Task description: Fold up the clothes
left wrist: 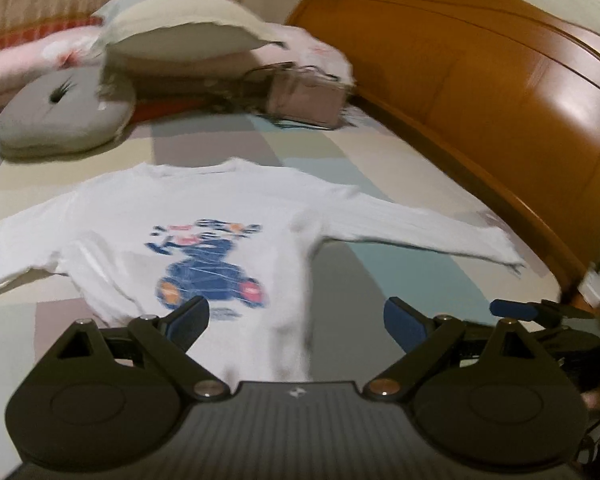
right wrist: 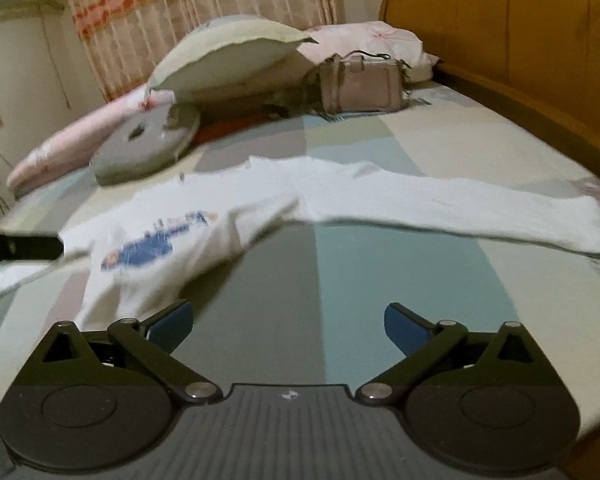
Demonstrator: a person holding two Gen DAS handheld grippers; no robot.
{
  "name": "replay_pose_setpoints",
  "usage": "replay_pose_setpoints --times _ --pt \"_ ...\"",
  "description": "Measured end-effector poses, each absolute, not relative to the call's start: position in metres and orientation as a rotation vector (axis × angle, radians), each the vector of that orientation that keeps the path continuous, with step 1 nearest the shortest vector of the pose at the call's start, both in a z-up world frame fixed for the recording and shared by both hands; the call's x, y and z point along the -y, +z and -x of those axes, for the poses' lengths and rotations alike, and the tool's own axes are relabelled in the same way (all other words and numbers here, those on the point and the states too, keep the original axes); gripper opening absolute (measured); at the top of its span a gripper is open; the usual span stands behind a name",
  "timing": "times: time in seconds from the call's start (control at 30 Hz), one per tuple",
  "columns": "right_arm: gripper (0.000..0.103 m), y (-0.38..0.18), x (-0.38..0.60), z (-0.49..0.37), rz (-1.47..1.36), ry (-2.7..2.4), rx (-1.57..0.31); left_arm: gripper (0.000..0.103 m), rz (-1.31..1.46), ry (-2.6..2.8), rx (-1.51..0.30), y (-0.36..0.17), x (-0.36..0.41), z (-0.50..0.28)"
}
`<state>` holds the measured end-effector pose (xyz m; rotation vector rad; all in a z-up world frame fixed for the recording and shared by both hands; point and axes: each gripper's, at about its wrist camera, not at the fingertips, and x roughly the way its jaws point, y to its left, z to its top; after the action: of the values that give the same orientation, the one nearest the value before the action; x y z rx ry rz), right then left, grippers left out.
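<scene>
Both claws, left (left wrist: 296,322) and right (right wrist: 288,326), wide apart, seemingly empty above shirt (left wrist: 204,216)

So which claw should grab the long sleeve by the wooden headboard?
Probably the right claw. It hangs open over bare bedsheet, with that sleeve stretched just ahead. The left claw, also open, faces the white shirt and its bear print.
</scene>
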<state>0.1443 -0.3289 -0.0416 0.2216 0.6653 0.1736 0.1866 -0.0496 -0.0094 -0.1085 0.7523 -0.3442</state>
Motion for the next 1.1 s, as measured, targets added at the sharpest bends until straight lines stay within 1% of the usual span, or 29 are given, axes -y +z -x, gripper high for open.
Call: replay_pose_setpoints --times 0.13,0.2,0.33,0.53,0.63,0.73,0.8,0.83,0.9,1.1 --pt "0.103 -0.065 0.333 -0.189 -0.331 0.128 -0.683 0.094 0.141 -0.318 -0.748 -0.033 0.023 -0.208" --pt "0.103 -0.076 0.332 -0.205 -0.339 0.111 -0.693 0.094 0.169 -0.304 -0.756 -0.046 0.01 -0.219" --pt "0.103 -0.092 0.325 -0.223 -0.285 0.082 -0.699 0.094 0.204 -0.297 -0.778 -0.065 -0.004 -0.242" --pt "0.103 -0.119 0.315 -0.223 -0.214 0.02 -0.716 0.094 0.152 -0.268 -0.711 -0.086 -0.02 -0.244" --pt "0.103 -0.116 0.309 -0.231 -0.243 -0.04 -0.751 0.094 0.169 -0.261 -0.69 -0.098 -0.031 -0.245" --pt "0.103 -0.117 0.3 -0.231 -0.242 -0.1 -0.744 0.094 0.183 -0.263 -0.693 -0.104 -0.037 -0.245" --pt "0.103 -0.116 0.29 -0.233 -0.24 -0.136 -0.755 0.094 0.22 -0.269 -0.659 -0.113 -0.046 -0.241" --pt "0.103 -0.117 0.286 -0.235 -0.234 -0.147 -0.755 0.097 0.245 -0.287 -0.674 -0.118 -0.05 -0.242" --pt "0.103 -0.12 0.28 -0.241 -0.198 -0.155 -0.747 0.098 0.29 -0.319 -0.692 -0.124 -0.059 -0.246" --pt "0.103 -0.122 0.271 -0.281 -0.102 -0.208 -0.753 0.098 0.298 -0.307 -0.677 -0.118 -0.068 -0.251"
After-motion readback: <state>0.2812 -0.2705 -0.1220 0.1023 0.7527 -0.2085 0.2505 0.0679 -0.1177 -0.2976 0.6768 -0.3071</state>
